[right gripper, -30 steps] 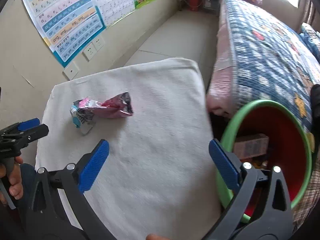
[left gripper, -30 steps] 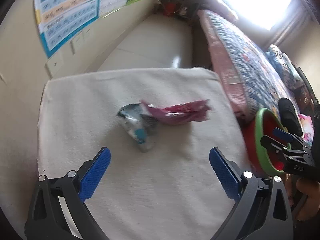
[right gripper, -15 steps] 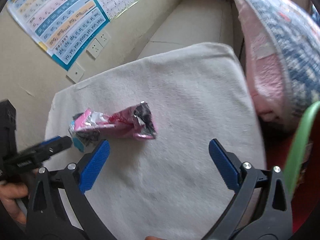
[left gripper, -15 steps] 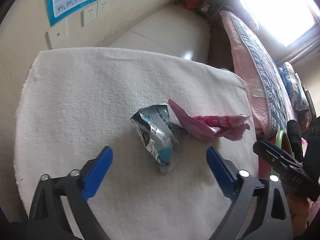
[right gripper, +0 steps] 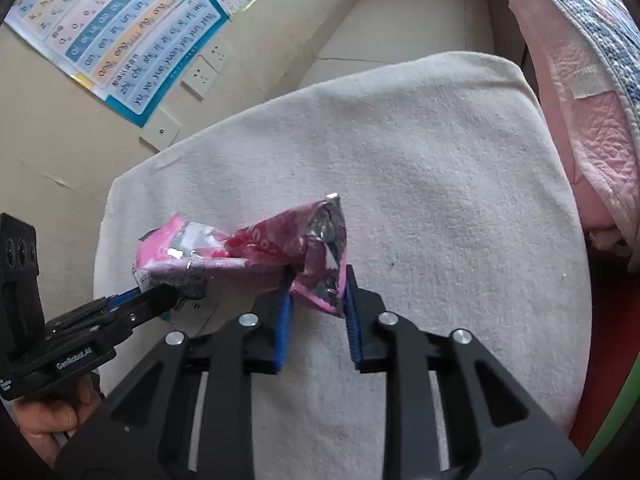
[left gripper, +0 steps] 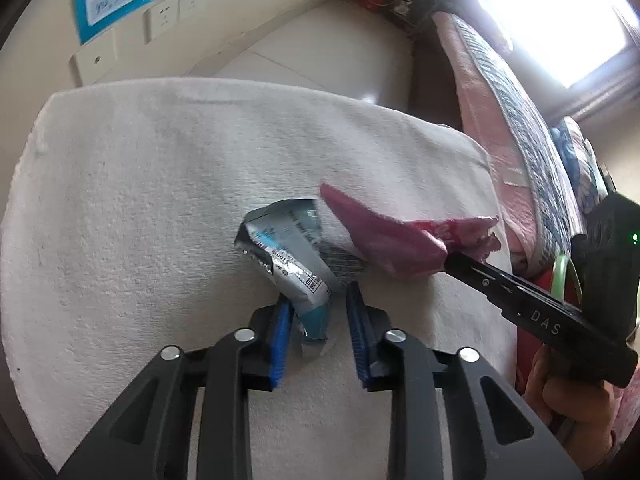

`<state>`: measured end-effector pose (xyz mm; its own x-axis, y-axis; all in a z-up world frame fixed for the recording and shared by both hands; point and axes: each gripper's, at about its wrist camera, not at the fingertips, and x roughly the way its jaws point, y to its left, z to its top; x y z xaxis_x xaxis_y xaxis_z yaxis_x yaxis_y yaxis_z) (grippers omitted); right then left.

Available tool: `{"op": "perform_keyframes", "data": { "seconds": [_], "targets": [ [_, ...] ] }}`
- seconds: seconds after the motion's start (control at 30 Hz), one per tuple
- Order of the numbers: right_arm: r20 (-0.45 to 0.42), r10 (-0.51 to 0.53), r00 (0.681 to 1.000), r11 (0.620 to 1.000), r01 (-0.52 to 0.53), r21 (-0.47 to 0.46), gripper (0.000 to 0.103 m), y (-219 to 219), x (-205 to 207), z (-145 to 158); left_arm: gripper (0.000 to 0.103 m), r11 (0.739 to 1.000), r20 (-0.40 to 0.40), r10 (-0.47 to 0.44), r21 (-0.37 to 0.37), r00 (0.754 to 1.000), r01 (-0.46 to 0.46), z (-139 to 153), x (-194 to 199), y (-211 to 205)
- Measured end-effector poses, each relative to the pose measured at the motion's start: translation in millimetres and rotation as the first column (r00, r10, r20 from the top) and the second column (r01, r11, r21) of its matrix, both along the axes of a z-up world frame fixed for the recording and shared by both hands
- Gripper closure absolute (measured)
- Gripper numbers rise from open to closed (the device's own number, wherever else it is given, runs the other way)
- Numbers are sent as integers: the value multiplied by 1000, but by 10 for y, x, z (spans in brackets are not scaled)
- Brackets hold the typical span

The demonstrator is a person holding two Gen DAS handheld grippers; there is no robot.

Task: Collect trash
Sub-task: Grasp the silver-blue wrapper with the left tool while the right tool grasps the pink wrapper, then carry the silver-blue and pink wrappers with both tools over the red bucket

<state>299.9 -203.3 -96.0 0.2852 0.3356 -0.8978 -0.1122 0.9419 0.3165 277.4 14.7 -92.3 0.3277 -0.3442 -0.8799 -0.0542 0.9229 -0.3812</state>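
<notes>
Two wrappers lie touching on a white cloth-covered table (left gripper: pixel 140 200). The crumpled silver and blue wrapper (left gripper: pixel 288 248) has its near end between the blue pads of my left gripper (left gripper: pixel 316 320), whose jaws are closing on it. The pink wrapper (left gripper: pixel 392 240) stretches to the right. My right gripper (left gripper: pixel 446 258) pinches its far end. In the right wrist view the pink wrapper (right gripper: pixel 256 248) has its foil-lined end between the pads of my right gripper (right gripper: pixel 316 300), whose jaws are closing too. My left gripper (right gripper: pixel 160 294) reaches in from the left, under the pink wrapper's other end.
A red bin with a green rim (left gripper: pixel 560 268) stands at the table's right, beside a bed with a pink and blue quilt (right gripper: pixel 580 80). A wall with a poster (right gripper: pixel 132 40) and sockets runs behind the table. A hand (right gripper: pixel 48 412) holds the left gripper.
Both grippers have come down onto the table. Their jaws, wide apart before, have narrowed around the wrappers: the left on the silver one, the right on the pink one.
</notes>
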Motion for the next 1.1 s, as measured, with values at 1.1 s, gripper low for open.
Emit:
{"op": "perform_keyframes", "data": {
  "seconds": [1.1],
  "targets": [
    [248, -414, 876, 900, 434, -31, 84, -2366, -1397, 1640, 87, 917, 224, -382, -26, 897, 397, 1333, -492, -2079]
  ]
}}
